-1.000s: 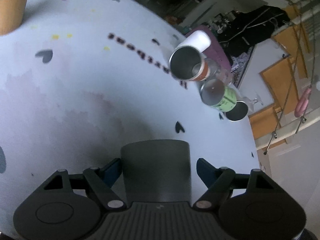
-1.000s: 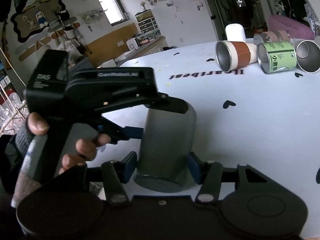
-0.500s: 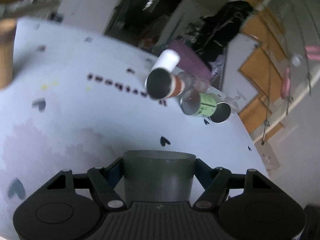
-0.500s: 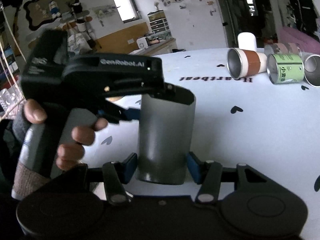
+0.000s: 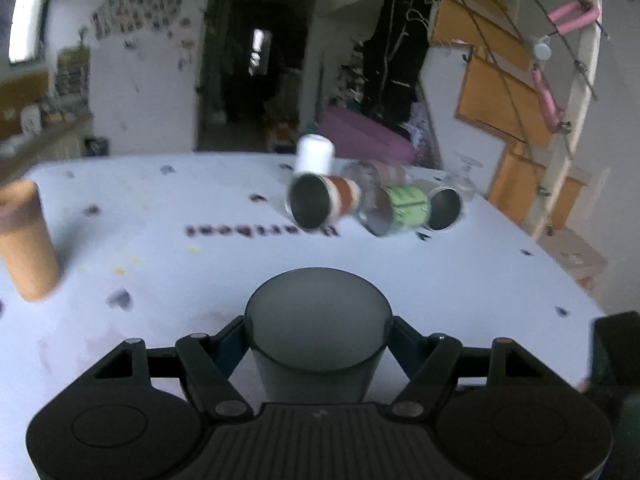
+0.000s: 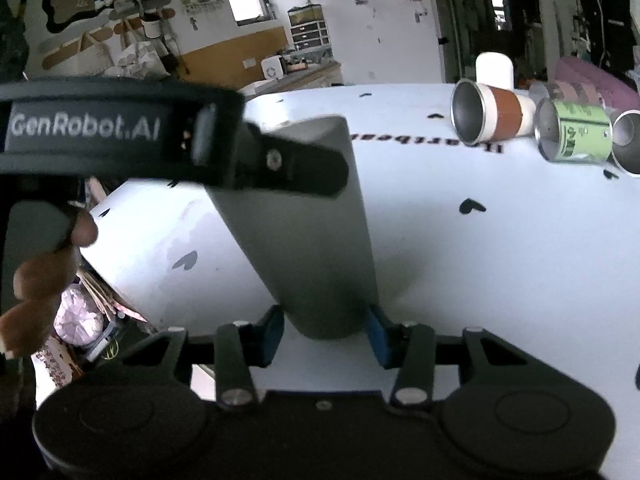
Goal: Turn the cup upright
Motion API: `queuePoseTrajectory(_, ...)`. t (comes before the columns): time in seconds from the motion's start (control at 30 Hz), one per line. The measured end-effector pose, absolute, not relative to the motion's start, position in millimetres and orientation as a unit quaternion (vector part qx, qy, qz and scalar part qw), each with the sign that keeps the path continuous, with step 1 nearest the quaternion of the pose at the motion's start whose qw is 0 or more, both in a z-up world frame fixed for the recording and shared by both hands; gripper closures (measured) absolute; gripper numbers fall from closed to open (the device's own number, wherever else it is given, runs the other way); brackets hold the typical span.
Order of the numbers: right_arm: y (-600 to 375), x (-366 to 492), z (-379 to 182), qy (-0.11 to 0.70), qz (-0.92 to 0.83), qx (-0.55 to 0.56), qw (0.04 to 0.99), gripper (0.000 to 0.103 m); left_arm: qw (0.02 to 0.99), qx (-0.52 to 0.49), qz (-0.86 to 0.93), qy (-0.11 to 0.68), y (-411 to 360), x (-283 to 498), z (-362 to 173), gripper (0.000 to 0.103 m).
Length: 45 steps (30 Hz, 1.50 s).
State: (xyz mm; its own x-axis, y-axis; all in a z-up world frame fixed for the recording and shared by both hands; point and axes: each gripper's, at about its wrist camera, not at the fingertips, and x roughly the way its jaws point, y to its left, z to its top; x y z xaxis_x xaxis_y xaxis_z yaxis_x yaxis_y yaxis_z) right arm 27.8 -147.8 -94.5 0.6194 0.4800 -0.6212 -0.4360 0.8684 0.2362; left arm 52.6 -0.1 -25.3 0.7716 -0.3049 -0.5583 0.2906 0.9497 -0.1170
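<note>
A tall grey cup [image 5: 316,320] stands about upright on the white table, its wide open mouth at the top. My left gripper [image 5: 318,334] is shut on the cup near its rim. In the right wrist view the same grey cup [image 6: 316,240] leans slightly, narrow base down. My right gripper [image 6: 324,334] is closed on its base, blue pads [image 6: 378,336] touching both sides. The left gripper's black body [image 6: 120,136] crosses the cup's top there.
Several cups lie on their sides at the far right of the table: a brown-banded one [image 5: 320,204], a green one [image 5: 396,210], a metal one [image 5: 444,214]. A white cup [image 5: 314,156] stands behind them. An orange cup [image 5: 24,248] stands at left.
The left gripper has swung from looking down at the table to looking level across it, turning the grey cup from base-up to mouth-up. Both grippers have kept their hold.
</note>
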Motion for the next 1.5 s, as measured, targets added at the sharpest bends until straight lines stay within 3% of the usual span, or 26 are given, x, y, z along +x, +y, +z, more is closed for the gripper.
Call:
queuePoseTrajectory(0.3, -153.0, 24.0, -92.6, 0.350, 0.237, 0.028, 0.906, 0.056, 0.968, 0.012, -0.005, 0.249, 42.2, 114.7, -16.1, 0.029)
queuePoseTrajectory(0.6, -157.3, 23.9, -94.7, 0.353, 0.225, 0.029, 0.908, 0.055, 0.962, -0.052, 0.115, 0.243, 101.6, 185.3, -20.7, 0.029)
queuePoseTrajectory(1.03, -160.6, 24.5, -94.9, 0.351, 0.215, 0.028, 0.911, 0.052, 0.961, -0.045, 0.144, 0.233, 112.6, 205.2, -34.2, 0.027)
queuePoseTrajectory(1.17, -162.3, 24.0, -90.7, 0.340, 0.213, 0.033, 0.915, 0.049, 0.960, -0.053, 0.139, 0.239, 114.5, 197.7, -33.5, 0.014)
queuePoseTrajectory(1.5, -170.9, 22.0, -60.4, 0.259, 0.204, 0.039, 0.943, 0.045, 0.964, -0.062, 0.121, 0.227, 102.5, 140.5, -9.5, 0.006)
